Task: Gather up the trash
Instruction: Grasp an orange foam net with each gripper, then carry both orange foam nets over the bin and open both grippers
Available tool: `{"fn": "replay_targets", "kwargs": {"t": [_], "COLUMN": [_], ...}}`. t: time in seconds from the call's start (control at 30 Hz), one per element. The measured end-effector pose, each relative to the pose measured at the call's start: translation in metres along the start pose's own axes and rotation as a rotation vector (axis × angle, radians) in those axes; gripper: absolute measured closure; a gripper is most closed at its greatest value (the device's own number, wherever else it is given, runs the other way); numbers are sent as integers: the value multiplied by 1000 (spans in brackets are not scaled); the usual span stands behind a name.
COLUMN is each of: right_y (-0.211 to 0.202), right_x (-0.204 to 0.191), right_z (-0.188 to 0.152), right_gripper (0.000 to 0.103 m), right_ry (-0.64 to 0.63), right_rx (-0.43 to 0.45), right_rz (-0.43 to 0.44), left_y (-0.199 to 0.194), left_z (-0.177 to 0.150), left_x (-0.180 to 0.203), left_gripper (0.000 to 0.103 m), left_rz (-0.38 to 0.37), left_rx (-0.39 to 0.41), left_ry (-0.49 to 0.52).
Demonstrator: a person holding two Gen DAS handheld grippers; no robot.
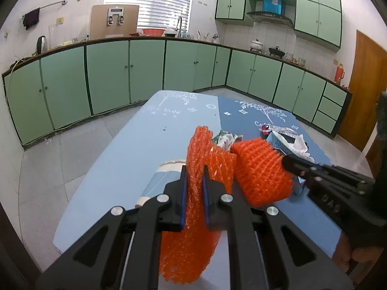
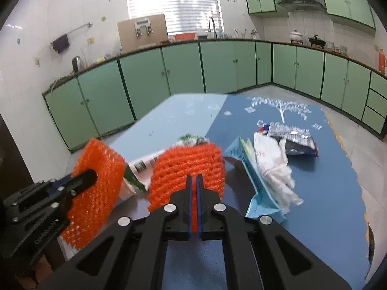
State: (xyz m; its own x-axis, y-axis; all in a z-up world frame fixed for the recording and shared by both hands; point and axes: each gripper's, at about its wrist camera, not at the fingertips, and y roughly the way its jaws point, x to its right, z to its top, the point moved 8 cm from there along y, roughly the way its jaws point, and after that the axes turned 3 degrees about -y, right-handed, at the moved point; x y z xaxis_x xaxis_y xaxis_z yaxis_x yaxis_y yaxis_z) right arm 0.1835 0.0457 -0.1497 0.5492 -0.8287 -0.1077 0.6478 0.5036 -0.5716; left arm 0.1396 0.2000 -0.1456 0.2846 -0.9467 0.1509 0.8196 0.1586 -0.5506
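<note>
My left gripper [image 1: 194,176] is shut on an orange foam net [image 1: 200,145] that hangs down between its pads above the blue-clothed table [image 1: 145,145]. A second orange foam net [image 1: 261,169] lies just to its right, and the right gripper [image 1: 287,162] reaches it from the right. In the right wrist view my right gripper [image 2: 194,177] is shut on this second net [image 2: 188,164], with a thin strip of orange between the pads. The left gripper [image 2: 89,176] shows there at the left with its net [image 2: 96,188].
More trash lies on the table [image 2: 326,205]: a white and green wrapper [image 2: 145,163] between the nets, a light blue carton [image 2: 254,176], a crumpled white plastic piece [image 2: 273,169] and a dark snack packet [image 2: 295,140]. Green cabinets [image 1: 108,72] line the far walls.
</note>
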Motion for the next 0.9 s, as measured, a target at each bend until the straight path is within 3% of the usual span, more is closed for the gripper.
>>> {"fn": "replay_targets", "kwargs": {"t": [0.23,0.43,0.6,0.9], "right_y": [-46,-86,-119,-177], "right_x": [14,46,86,184], "right_z": [29,42,41,15], "right_gripper": [101,101,101,101], "right_ry": [16,64,99,199], "right_rx": [107,177,214,239], "right_rz": [2,-29,-103,-305], "left_y": [-13,-19,-18,-13], "left_z": [11,18,21,12], "left_x": [17,54,99,219], "left_gripper": [93,93,93,93], "left_rz": [-32,-113,-207,-418], "left_rx": [34,49,49,26], "left_ry": [14,45,83,177]}}
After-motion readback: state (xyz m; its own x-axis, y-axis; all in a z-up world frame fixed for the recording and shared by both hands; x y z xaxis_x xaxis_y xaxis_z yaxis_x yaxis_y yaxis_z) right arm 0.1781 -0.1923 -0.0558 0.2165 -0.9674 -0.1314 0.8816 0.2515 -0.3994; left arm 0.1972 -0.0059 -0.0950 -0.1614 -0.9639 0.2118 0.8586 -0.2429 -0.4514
